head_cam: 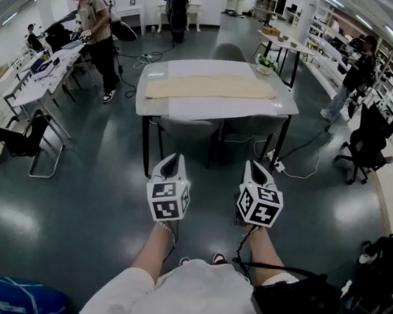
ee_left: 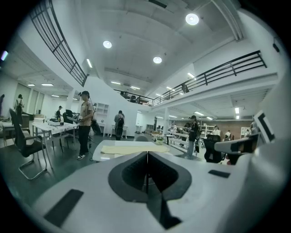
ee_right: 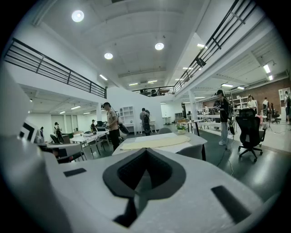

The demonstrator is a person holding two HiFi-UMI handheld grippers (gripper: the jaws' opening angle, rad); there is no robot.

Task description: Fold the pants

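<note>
Cream-coloured pants (head_cam: 211, 87) lie flat and stretched lengthwise on a grey table (head_cam: 213, 109) some way ahead of me; they also show as a pale strip in the left gripper view (ee_left: 134, 149) and the right gripper view (ee_right: 154, 142). My left gripper (head_cam: 171, 164) is held in the air well short of the table, jaws shut with nothing between them. My right gripper (head_cam: 257, 169) hangs beside it, also shut and empty. Both point toward the table, slightly downward.
Two grey chairs (head_cam: 188, 129) are tucked under the table's near side, one more chair (head_cam: 229, 52) at the far side. A person (head_cam: 97, 35) stands at the desks on the left. A black office chair (head_cam: 369, 141) and cables (head_cam: 303, 168) lie to the right.
</note>
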